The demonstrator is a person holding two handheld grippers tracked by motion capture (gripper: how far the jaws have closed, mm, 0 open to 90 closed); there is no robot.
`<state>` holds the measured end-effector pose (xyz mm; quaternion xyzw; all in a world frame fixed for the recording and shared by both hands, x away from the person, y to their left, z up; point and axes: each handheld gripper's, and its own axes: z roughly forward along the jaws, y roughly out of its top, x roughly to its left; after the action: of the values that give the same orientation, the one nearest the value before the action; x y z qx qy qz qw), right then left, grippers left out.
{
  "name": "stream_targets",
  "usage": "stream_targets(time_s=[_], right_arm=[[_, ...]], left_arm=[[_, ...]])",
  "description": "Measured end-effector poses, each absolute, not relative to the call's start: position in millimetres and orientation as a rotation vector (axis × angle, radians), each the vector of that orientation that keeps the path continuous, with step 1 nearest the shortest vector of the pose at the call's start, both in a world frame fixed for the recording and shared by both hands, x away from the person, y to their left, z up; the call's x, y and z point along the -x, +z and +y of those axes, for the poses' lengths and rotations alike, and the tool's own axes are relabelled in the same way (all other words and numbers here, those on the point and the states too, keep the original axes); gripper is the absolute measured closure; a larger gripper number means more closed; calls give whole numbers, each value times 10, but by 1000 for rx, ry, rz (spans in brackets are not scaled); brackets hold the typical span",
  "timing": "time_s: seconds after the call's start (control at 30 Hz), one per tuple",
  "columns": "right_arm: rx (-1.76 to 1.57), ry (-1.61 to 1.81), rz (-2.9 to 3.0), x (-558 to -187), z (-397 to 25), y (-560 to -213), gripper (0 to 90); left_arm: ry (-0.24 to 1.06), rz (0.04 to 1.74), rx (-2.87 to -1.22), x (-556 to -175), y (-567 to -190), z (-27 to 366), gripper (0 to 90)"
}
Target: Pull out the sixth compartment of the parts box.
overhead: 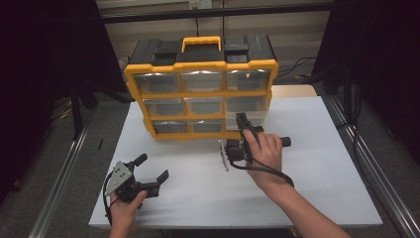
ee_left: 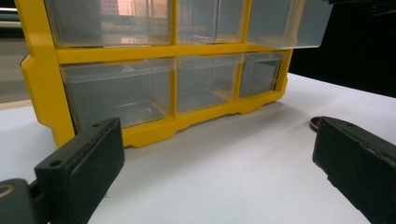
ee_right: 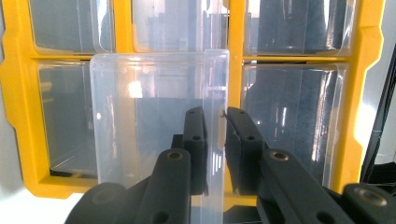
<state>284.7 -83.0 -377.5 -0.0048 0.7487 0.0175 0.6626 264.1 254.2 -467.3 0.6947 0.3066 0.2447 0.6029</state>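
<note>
No readable text, labels or numbers, organizer (overhead: 200, 94) and drawers unmarked (clear plastic)

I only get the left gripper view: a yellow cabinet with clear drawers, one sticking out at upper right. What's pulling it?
Observer: The right gripper. Its jaws are closed on the drawer, pinching its thin clear front lip.
Operator: Anything inside it?
Observer: It looks empty in the right gripper view; you see straight through it.
Operator: What's on top of the cabinet?
Observer: The cabinet has a black lid with a yellow carry handle, seen in the high view.
</note>
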Motion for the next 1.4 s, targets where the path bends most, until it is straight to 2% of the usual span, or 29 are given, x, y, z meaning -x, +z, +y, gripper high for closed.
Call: stream_targets(time_s=[1.4], right_arm=[[11,62,1703,-2721,-825,-3765,795]], left_arm=[[558,733,-1567,-2640,-4677,2517,23]])
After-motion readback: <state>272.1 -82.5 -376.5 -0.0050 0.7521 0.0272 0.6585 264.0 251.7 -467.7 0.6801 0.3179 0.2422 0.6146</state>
